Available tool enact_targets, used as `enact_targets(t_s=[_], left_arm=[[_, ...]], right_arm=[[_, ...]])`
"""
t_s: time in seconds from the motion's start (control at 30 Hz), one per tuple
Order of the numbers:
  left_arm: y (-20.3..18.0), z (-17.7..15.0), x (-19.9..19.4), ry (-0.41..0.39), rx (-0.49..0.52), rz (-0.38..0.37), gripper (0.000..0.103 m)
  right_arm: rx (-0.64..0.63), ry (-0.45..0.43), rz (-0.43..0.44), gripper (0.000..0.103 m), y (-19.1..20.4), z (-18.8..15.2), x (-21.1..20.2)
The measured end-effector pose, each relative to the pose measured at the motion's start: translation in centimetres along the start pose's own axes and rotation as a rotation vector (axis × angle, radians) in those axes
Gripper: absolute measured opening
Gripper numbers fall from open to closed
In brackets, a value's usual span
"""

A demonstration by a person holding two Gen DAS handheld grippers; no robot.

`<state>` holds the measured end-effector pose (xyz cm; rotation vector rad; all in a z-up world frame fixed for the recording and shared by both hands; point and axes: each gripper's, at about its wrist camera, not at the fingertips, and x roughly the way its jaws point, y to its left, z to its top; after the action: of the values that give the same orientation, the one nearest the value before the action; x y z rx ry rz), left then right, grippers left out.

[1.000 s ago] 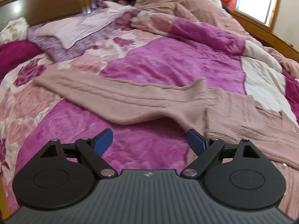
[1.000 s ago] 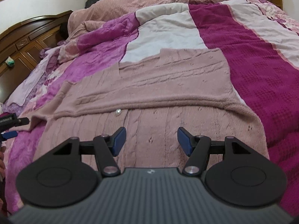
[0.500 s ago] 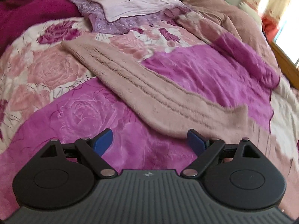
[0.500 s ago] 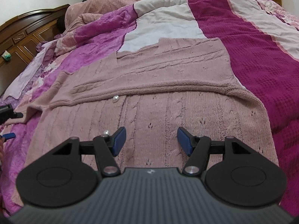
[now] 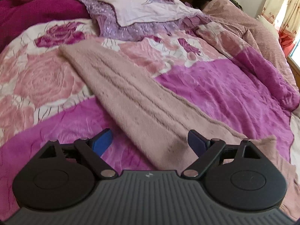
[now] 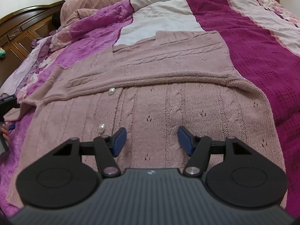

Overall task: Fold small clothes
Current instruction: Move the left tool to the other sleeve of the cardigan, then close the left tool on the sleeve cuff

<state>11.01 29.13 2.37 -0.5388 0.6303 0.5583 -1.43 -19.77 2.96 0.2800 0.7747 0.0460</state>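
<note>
A dusty-pink knitted cardigan with pearl buttons lies flat on the bed, its far sleeve folded across the chest. Its other sleeve stretches out over the pink and magenta bedspread in the left wrist view. My left gripper hangs open just above that sleeve's wide end, nothing between its blue pads. Over the cardigan's lower front my right gripper stands open, holding nothing. The left gripper's tip shows at the left edge of the right wrist view.
A lilac pillow and a dark magenta blanket lie by the wooden headboard. A bunched pink duvet runs along the far side. A magenta and white quilt covers the bed to the right.
My left gripper has swung leftward and sunk, rolling so the outstretched sleeve now runs diagonally up from between its fingers. The right gripper has edged slightly closer over the cardigan's front.
</note>
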Motion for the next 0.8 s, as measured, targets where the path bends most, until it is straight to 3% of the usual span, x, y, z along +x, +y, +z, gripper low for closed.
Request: enact_targets(t_s=[0.13,0.27,0.37,0.4,0.57,0.8], left_arm=[[-0.9,0.5,0.8,-0.034,0.084,0.024,0.088],[-2.3,0.1,0.9,-0.085,0.253,0.035,0.045],[-2.0,0.4,0.2,-0.109,0.251,-0.011,0.018],[-1.8,0.7,-0.2,-0.120,0.240,-0.035,0.013],[-1.0,2.2,-3.4,-0.222,0.206,-0.121,0.009],[-1.3,3.7,-7.7,-0.291,0.162,-0.262,0.008]], right_arm=[[-0.003,0.002,-0.003,0.064,0.0,0.0,0.1],[-0.005,0.000,-0.006,0.065,0.2,-0.1,0.1],[0.007,-0.003,0.000,0.065,0.1,-0.1,0.1],[0.012,-0.004,0.002,0.065,0.0,0.0,0.1],[0.030,-0.006,0.010,0.065,-0.2,0.1,-0.1],[0.056,-0.020,0.019,0.066,-0.4,0.3,-0.7]])
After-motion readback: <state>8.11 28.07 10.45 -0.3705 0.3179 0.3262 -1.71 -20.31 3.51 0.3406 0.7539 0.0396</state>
